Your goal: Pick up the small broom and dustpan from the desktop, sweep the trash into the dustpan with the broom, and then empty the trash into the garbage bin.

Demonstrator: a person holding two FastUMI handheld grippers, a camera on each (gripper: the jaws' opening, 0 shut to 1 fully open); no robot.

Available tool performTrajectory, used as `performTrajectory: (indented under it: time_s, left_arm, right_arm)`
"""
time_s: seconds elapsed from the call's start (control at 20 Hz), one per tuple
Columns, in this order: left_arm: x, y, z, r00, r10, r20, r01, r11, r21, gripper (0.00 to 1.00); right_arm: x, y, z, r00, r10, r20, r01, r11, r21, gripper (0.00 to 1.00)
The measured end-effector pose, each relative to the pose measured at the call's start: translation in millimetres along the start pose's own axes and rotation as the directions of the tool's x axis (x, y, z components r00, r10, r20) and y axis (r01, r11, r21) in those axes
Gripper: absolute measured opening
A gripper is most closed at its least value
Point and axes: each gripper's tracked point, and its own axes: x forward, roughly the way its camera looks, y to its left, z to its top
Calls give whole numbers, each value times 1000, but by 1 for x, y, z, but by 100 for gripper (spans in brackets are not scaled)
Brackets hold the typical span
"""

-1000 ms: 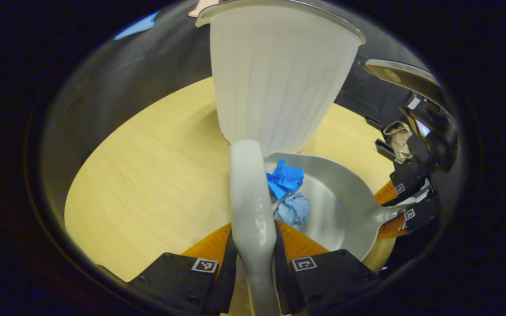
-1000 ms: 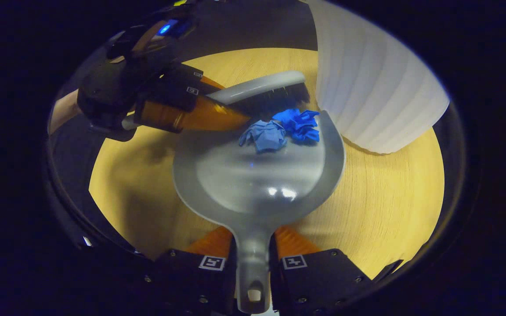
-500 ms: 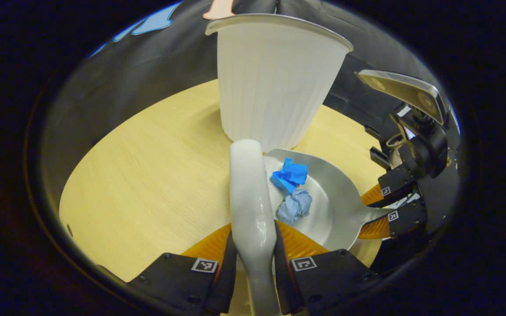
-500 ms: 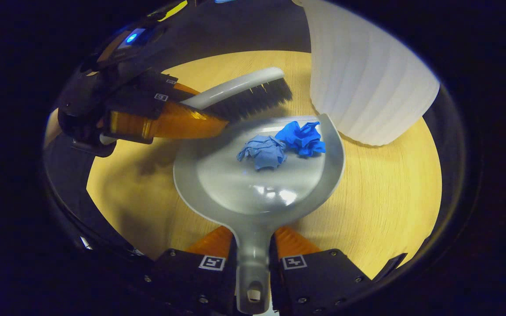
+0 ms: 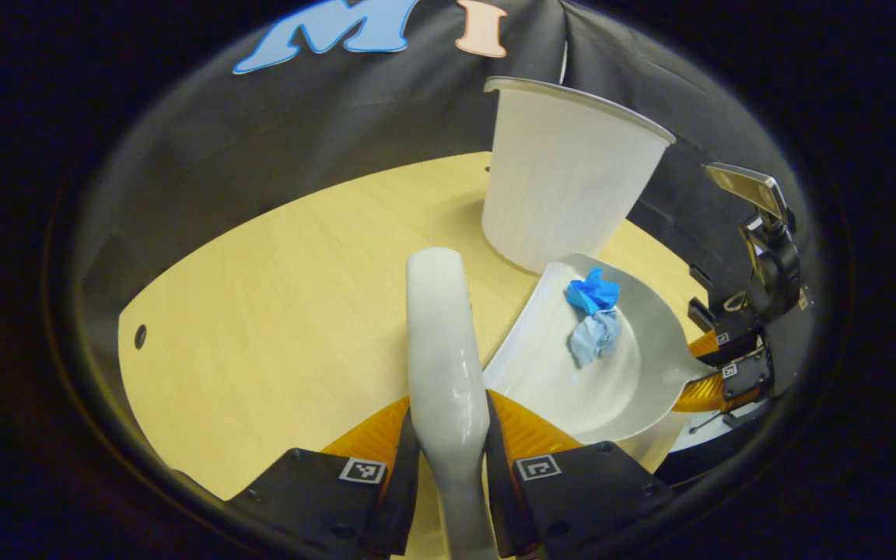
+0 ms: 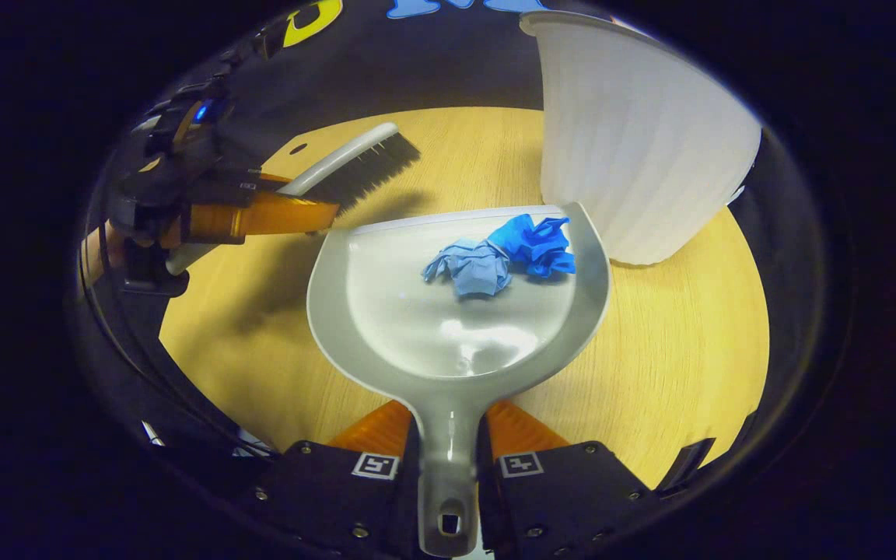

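L cam looks along broom [image 5: 445, 342] fwd; R cam along dustpan [image 6: 456, 311], close; both share bin [image 5: 568, 190], tabletop [image 5: 285, 311].

Pale wood counter [image 5: 277, 311] against a black cloth wall [image 5: 207, 148]

The counter's grain is light and yellowish (a small dark hole sits near its far edge in both views); the cloth hangs in soft folds behind it; overhead light falls bright on the wood, with soft shadows across it.

The dustpan [image 6: 448, 334] is glossy light grey; it carries one pale blue paper wad [image 6: 470, 267] and one bright blue paper wad [image 6: 532, 243]. The broom [image 6: 355, 163] has a light grey back and black bristles. The garbage bin [image 6: 638, 148] is white with vertical ribbing, and the desktop [image 5: 285, 311] is pale yellow wood grain.
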Motion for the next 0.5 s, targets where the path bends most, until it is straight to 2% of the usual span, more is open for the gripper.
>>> performTrajectory:
  time_s: [0.2,0.35,0.45,0.5]
  left_arm:
    - [-25,38,-14,997,69,18,-67,995,-79,46]
    - [-32,53,-31,994,106,22,-102,986,-133,49]
    - [-41,66,-37,991,129,26,-124,979,-160,46]
    - [-45,70,-39,990,139,28,-132,976,-173,49]
  right_arm:
    - [-16,3,6,999,21,31,-21,1000,-12,33]
    - [-16,3,10,997,52,51,-51,998,-21,32]
    - [-22,0,13,996,66,66,-63,997,-43,32]
    - [-24,-2,16,995,73,75,-68,996,-59,33]
